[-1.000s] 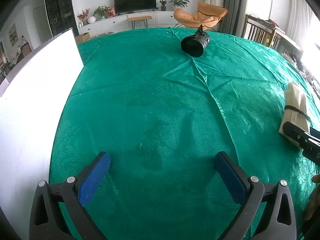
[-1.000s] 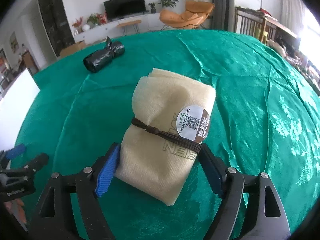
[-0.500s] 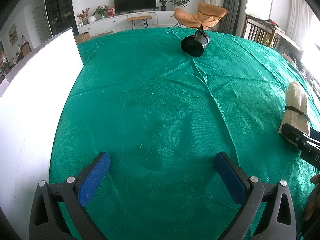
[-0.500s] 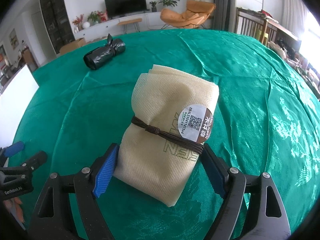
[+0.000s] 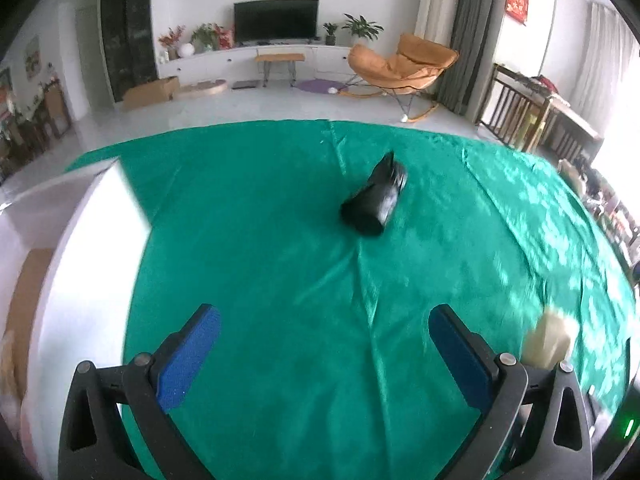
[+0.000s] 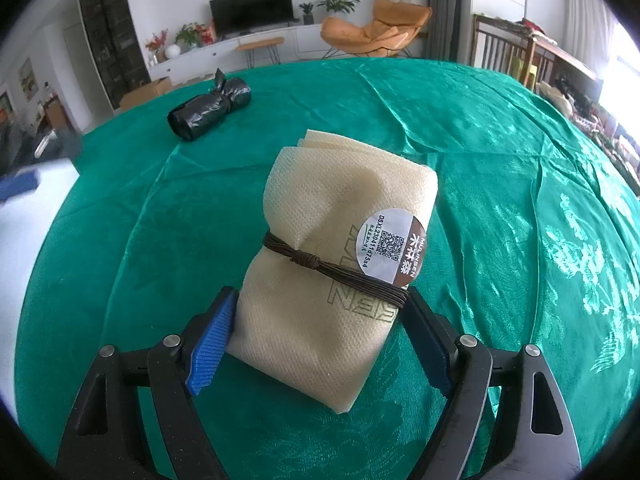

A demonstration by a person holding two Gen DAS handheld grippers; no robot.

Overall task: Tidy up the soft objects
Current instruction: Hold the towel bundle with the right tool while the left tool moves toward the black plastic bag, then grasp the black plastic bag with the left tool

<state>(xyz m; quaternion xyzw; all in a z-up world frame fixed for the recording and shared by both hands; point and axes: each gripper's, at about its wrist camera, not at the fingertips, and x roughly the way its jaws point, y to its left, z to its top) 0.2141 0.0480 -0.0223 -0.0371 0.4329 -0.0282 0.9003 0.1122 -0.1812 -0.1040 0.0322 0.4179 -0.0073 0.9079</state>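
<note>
A folded beige cloth bundle (image 6: 340,256), tied with a brown cord and bearing a round label, lies on the green tablecloth (image 6: 500,168). My right gripper (image 6: 320,332) has a pad against each side of its near end. A rolled black plastic bag (image 6: 208,110) lies farther back on the left; it also shows in the left wrist view (image 5: 374,204). My left gripper (image 5: 324,344) is open and empty, raised above the cloth, with the black roll ahead of it. The beige bundle (image 5: 548,340) shows blurred at its right.
A white box (image 5: 92,248) stands at the left edge of the table, with a brown cardboard surface (image 5: 28,300) inside. Beyond the table are an orange chair (image 5: 400,64), a TV cabinet and wooden railings at the right.
My left gripper has risen and moved forward, so the black roll sits nearer the middle of its view. My right gripper has kept its hold on the beige bundle, which has barely shifted.
</note>
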